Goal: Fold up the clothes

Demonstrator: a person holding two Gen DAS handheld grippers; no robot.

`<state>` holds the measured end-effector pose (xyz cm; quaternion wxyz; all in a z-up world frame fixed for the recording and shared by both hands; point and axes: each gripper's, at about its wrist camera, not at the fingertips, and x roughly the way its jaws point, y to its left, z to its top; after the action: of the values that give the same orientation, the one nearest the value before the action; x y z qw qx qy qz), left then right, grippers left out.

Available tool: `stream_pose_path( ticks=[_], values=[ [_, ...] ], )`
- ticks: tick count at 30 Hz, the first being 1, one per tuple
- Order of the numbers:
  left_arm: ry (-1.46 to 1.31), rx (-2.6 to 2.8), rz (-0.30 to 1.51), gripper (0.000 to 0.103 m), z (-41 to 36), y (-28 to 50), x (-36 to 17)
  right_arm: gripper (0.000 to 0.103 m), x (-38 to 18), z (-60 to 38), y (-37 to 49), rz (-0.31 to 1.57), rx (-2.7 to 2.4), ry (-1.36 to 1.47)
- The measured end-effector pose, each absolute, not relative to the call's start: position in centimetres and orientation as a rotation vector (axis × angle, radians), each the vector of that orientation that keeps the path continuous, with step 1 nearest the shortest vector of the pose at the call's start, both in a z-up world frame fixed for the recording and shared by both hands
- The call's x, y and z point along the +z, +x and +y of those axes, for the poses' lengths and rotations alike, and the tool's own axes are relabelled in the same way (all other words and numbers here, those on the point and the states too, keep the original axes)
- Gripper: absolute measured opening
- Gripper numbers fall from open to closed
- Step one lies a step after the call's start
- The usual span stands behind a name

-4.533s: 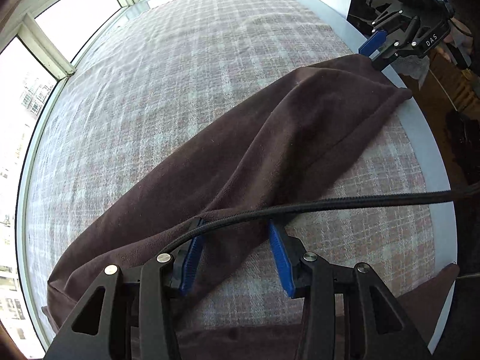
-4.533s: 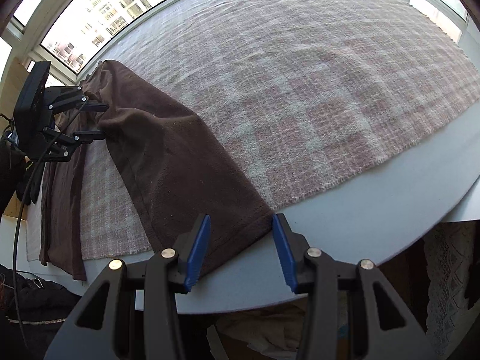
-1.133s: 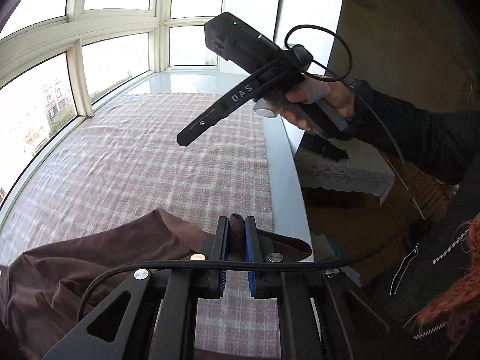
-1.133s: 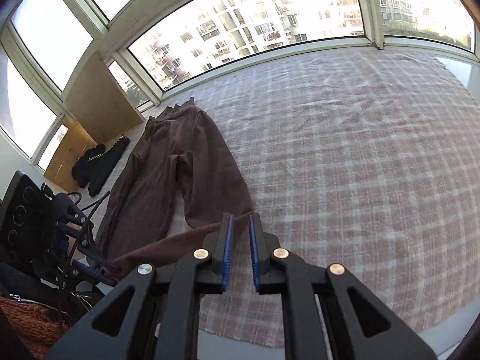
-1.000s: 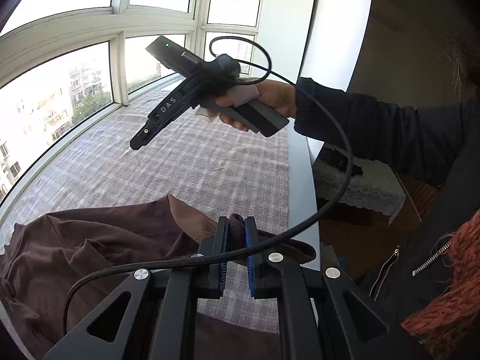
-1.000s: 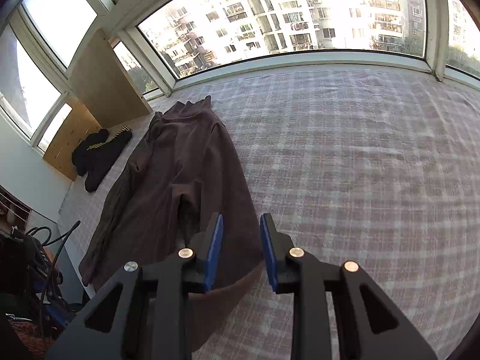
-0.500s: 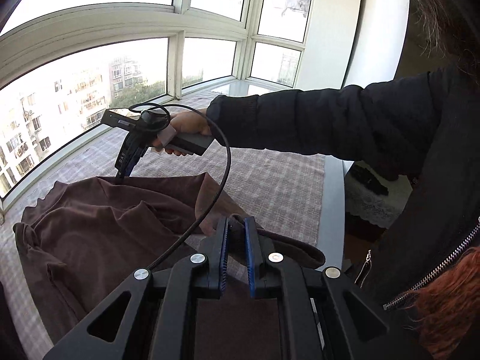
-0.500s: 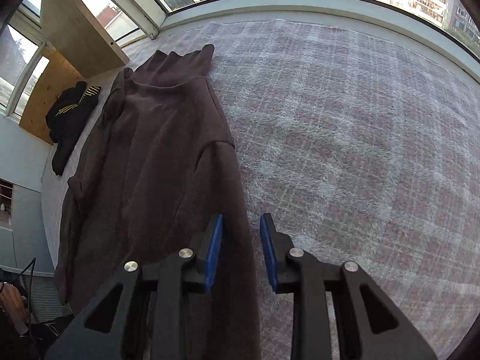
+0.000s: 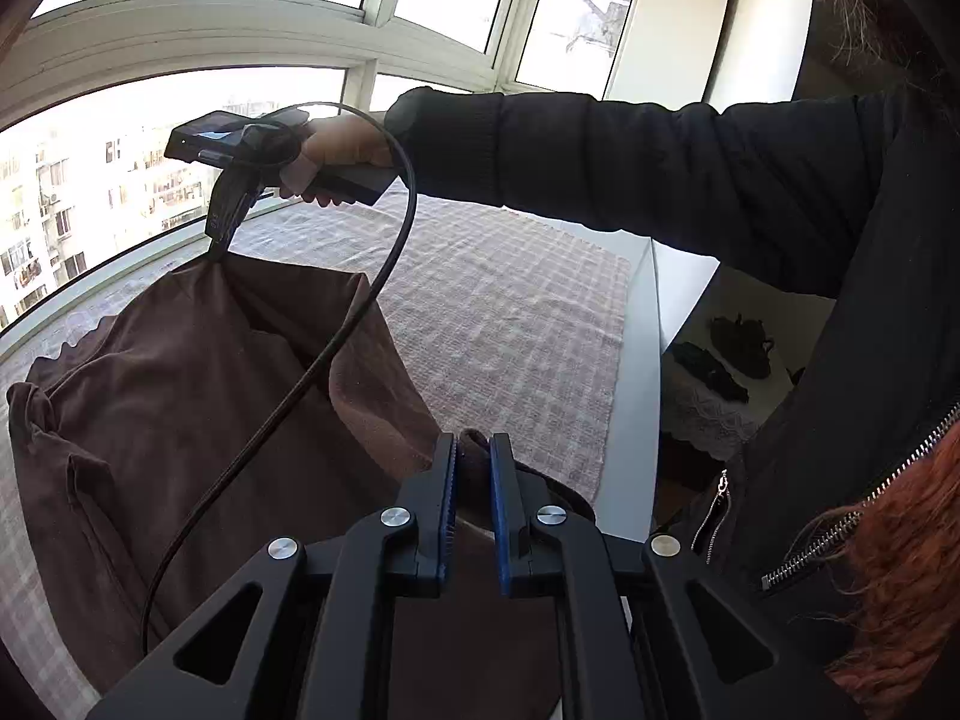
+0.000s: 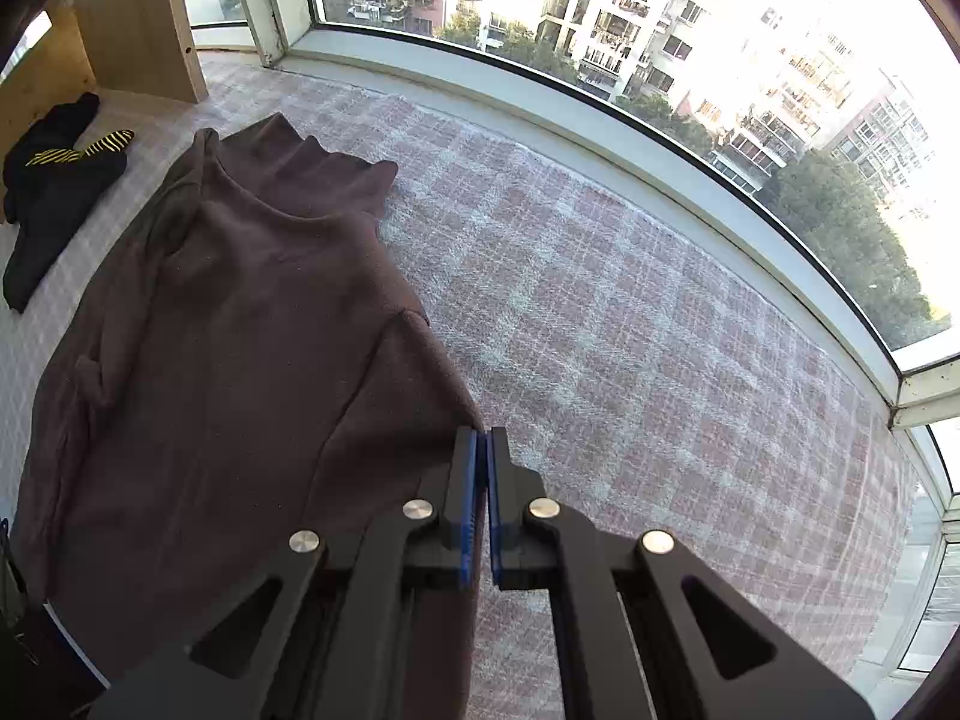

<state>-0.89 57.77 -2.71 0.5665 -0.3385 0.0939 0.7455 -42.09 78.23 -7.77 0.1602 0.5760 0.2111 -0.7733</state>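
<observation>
A dark brown garment (image 10: 228,330) lies spread on the plaid cloth (image 10: 600,330), its scalloped end toward the window. My right gripper (image 10: 483,450) is shut on the garment's right edge; the fabric runs up into the nearly closed blue pads. In the left wrist view that right gripper (image 9: 215,243), held by a hand (image 9: 342,150), pulls the brown garment (image 9: 180,420) up into a peak. My left gripper (image 9: 473,456) is shut on a thick fold of the garment near the table's front edge.
A black garment with yellow stripes (image 10: 54,168) lies at the far left by a wooden panel (image 10: 138,18). The person's dark sleeve (image 9: 600,162) crosses above the table. A black cable (image 9: 312,372) hangs over the garment. Windows ring the table's far side.
The right gripper, open above the garment half a second ago, has shut on its edge and lifted it. The left gripper keeps its hold on the fold.
</observation>
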Motion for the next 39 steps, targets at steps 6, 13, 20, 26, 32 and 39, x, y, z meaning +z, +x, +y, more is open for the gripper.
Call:
stream_pose_path(
  ticks=[6, 13, 20, 26, 32, 39],
  values=[
    [-0.804, 1.788, 0.199, 0.010, 56.1, -0.3, -3.6, 0.003, -8.6, 77.2, -42.2, 0.673, -2.214, 1.711],
    [-0.829, 1.791, 0.229, 0.010, 53.5, 2.8, -4.7, 0.003, -5.6, 72.5, -40.9, 0.771, -2.208, 1.648],
    [-0.990, 1.764, 0.203, 0.011, 51.8, 5.2, -9.2, 0.007, -7.8, 67.1, -39.6, 0.820, -2.137, 1.644],
    [-1.009, 1.724, 0.213, 0.011, 53.1, 5.6, -11.6, 0.042, -5.0, 68.2, -35.9, 0.751, -2.217, 1.528],
    [-0.992, 1.721, 0.159, 0.011, 51.8, 4.7, -11.3, 0.042, -3.2, 75.7, -26.8, 0.383, -2.248, 1.549],
    [-1.000, 1.689, 0.165, 0.011, 51.8, 4.4, -12.0, 0.042, -10.0, 78.3, -15.4, 0.074, -2.121, 1.672]
  ],
)
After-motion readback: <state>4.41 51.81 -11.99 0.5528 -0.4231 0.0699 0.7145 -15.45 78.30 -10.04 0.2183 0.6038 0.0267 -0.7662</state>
